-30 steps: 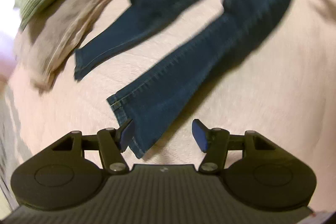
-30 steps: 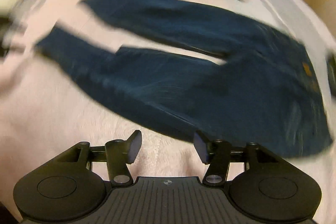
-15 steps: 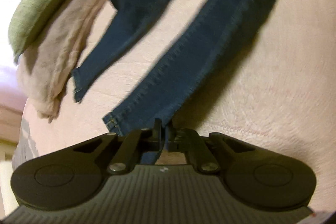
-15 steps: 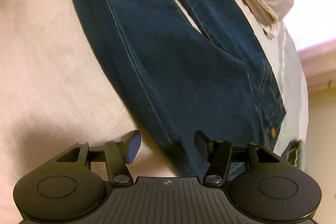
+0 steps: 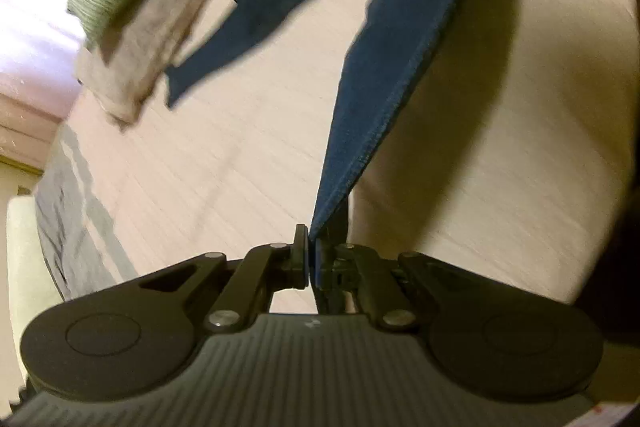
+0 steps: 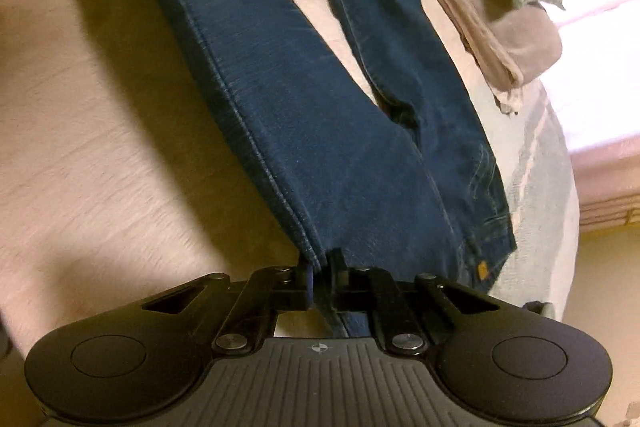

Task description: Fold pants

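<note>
On the bed [image 5: 248, 163], left tool [image 5: 309, 259] clamps the pants [image 6: 320, 131] hem, right tool [image 6: 320, 287] the waist; far leg lies beyond, lengthwise.

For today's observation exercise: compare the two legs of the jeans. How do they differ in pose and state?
The near leg is lifted off the bed and pulled taut, its end pinched in the left gripper; the far leg lies loose on the bed, held by nothing. The near leg runs straight, while the far leg bends and rumples. Both are dark blue denim.
</note>
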The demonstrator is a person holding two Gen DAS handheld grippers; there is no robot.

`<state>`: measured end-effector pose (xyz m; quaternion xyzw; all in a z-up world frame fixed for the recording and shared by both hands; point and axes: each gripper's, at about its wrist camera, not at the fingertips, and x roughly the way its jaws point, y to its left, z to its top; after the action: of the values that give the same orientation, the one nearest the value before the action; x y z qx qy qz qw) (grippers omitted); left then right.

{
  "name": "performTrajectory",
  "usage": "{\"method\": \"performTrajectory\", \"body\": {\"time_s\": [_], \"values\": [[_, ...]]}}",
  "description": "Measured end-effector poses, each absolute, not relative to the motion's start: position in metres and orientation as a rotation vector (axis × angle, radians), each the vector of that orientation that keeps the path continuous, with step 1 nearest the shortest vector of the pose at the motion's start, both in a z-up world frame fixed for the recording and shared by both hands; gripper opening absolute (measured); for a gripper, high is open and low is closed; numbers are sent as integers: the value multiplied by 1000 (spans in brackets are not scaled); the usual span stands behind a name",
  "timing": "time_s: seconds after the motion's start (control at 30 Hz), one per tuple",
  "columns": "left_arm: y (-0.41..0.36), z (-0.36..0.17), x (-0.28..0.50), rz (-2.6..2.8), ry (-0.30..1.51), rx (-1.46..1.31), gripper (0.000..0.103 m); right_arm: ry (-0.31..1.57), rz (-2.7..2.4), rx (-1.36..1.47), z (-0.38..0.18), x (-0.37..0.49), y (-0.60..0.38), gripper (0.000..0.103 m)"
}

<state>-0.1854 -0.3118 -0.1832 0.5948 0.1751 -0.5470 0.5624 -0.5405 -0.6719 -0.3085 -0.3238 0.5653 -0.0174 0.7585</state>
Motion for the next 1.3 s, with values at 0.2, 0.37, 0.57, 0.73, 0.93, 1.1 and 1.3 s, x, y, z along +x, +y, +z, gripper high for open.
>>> {"method": "performTrajectory", "body": {"time_s": [0.2,0.37,0.57,0.73,0.93,1.1,1.3], "values": [[-296,-241,-211,-1243,522,1419,2,1305,-17,-736,-346,-544,-648,7],[-272,-250,-204,-1227,656,1373,7,1343,-80,-601,-336,-550,-642,21],[-229,-218,-133,-1066,927,1008,16,1356,-185,-449,-322,-536,-629,32],[-241,-236,-81,-1019,1047,716,20,1352,-198,-396,-325,-508,-609,36],[-270,-292,-59,-1133,1262,571,32,1343,-193,-469,-327,-490,-590,43],[-267,-263,-51,-1142,1159,586,8,1339,-239,-438,-318,-483,-592,43],[-281,-218,-13,-966,907,671,15,1320,-320,-355,-310,-478,-599,44]]}}
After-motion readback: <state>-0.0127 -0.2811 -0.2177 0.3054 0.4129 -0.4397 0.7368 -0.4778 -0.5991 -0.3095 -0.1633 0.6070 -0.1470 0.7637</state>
